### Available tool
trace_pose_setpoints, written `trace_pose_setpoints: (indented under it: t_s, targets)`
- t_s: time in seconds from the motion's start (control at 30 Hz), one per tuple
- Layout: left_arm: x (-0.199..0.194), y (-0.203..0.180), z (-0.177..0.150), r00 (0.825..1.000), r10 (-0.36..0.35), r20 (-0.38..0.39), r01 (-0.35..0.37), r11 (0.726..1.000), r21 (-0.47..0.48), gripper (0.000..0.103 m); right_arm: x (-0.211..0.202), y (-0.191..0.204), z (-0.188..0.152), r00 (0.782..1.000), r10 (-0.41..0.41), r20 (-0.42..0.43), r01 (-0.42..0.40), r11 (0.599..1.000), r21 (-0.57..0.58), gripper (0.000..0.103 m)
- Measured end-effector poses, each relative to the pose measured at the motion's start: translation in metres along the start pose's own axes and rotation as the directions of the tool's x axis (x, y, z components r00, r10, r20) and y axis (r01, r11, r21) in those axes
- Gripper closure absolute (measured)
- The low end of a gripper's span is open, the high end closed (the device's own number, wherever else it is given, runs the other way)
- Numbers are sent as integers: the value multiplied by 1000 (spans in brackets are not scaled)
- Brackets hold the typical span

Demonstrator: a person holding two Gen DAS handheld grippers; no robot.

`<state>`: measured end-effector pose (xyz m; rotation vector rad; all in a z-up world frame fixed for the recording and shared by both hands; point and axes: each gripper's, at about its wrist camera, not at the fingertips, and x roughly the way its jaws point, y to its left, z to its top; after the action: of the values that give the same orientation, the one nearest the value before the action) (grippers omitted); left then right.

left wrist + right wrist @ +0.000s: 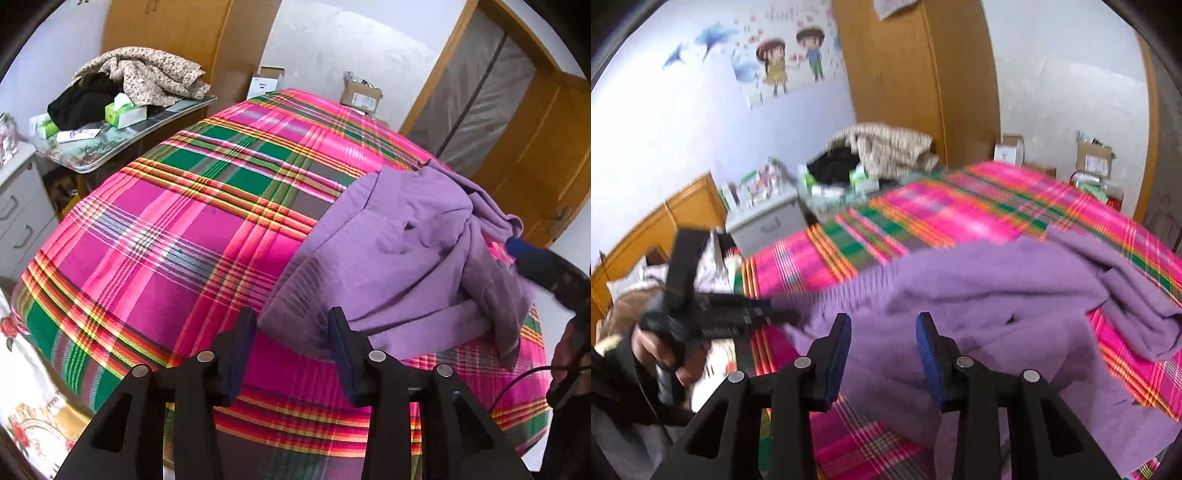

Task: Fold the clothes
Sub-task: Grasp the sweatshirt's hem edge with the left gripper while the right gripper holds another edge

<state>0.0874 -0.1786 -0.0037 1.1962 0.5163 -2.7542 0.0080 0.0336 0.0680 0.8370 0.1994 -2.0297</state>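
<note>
The left claw (pixel 293 319) has its jaws apart and empty, with the near hem of the purple top (pixel 399 243) lying just ahead of its tips and spreading off to its right over the plaid bed (pixel 177 221). The right claw (pixel 882 325) is also spread wide with nothing between its pads, the top bunched directly ahead of and beneath it. To its left a hand (pixel 661 350) grips the other claw.
</note>
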Motion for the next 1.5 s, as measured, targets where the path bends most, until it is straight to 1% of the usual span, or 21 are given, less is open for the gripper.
trace_pose_setpoints:
  t_s: [0.03, 0.07, 0.1, 0.13, 0.2, 0.23, 0.33, 0.43, 0.53, 0.57, 0.67, 0.77, 0.83, 0.9, 0.93, 1.0, 1.13, 1.17, 1.27, 1.37, 1.5]
  targets:
    - [0, -1, 0, 1000, -2, 2, 2, 1000, 2, 62, -4, -2, 4, 1000, 5, 20, -5, 1000, 12, 65]
    - [1, -2, -1, 1000, -3, 4, 3, 1000, 4, 66, -5, -4, 7, 1000, 9, 29, -9, 1000, 23, 65]
    - [1, -3, -1, 1000, -5, 6, 5, 1000, 6, 76, -7, -6, 10, 999, 12, 38, -14, 999, 36, 65]
    - [2, -4, -1, 1000, -7, 8, 7, 1000, 9, 80, -8, -9, 12, 999, 15, 48, -18, 998, 54, 64]
    - [2, -5, -1, 1000, -12, 12, 12, 1000, 15, 82, -9, -17, 17, 997, 44, 62, -50, 993, 103, 64]
    - [3, -5, 0, 1000, -15, 15, 15, 1000, 18, 92, -10, -21, 19, 995, 64, 72, -73, 989, 130, 64]
    - [3, -5, 1, 1000, -16, 23, 15, 1000, 25, 92, -17, -32, 25, 988, 106, 115, -126, 974, 187, 64]
    - [0, 3, 6, 999, -17, 41, 16, 1000, 14, 92, -19, -41, 34, 985, 101, 141, -128, 971, 201, 65]
    - [-1, 9, 9, 999, -22, 46, 22, 1000, 6, 92, -18, -52, 45, 984, 86, 155, -119, 969, 215, 73]
    - [0, 9, 9, 999, -22, 43, 21, 1000, 8, 92, -14, -56, 50, 988, 69, 138, -98, 971, 216, 75]
    - [3, 7, 8, 999, -20, 33, 20, 1000, 18, 93, 9, -70, 62, 998, 37, 59, -48, 979, 197, 76]
    - [5, 5, 8, 1000, -16, 26, 15, 999, 31, 93, 34, -82, 71, 1000, 5, -18, -2, 988, 158, 76]
    - [7, 4, 8, 1000, -12, 22, 11, 999, 38, 93, 54, -90, 78, 998, -11, -63, 19, 992, 124, 73]
    - [8, 3, 9, 1000, -14, 20, 13, 999, 40, 93, 73, -99, 81, 994, -14, -106, 25, 995, 99, 65]
    - [9, 3, 10, 1000, -14, 18, 13, 999, 42, 93, 82, -103, 82, 992, -16, -128, 27, 996, 86, 64]
    - [11, 2, 11, 1000, -15, 15, 14, 999, 46, 92, 103, -112, 85, 984, -16, -178, 26, 998, 58, 62]
    - [16, 4, 14, 1000, -17, 3, 17, 999, 44, 92, 144, -121, 86, 963, -57, -265, 48, 998, -37, 60]
    - [18, 4, 15, 1000, -18, 1, 18, 999, 44, 92, 152, -123, 86, 957, -46, -288, 34, 998, -48, 59]
    - [22, 5, 18, 1000, -20, -4, 20, 999, 43, 92, 176, -126, 85, 936, -31, -352, 1, 997, -84, 51]
    - [26, 5, 20, 1000, -19, -7, 20, 999, 43, 91, 194, -131, 84, 918, -14, -395, -23, 996, -89, 50]
    - [31, 6, 22, 1000, -20, -13, 20, 999, 39, 89, 199, -136, 84, 907, 27, -421, -60, 996, -65, 48]
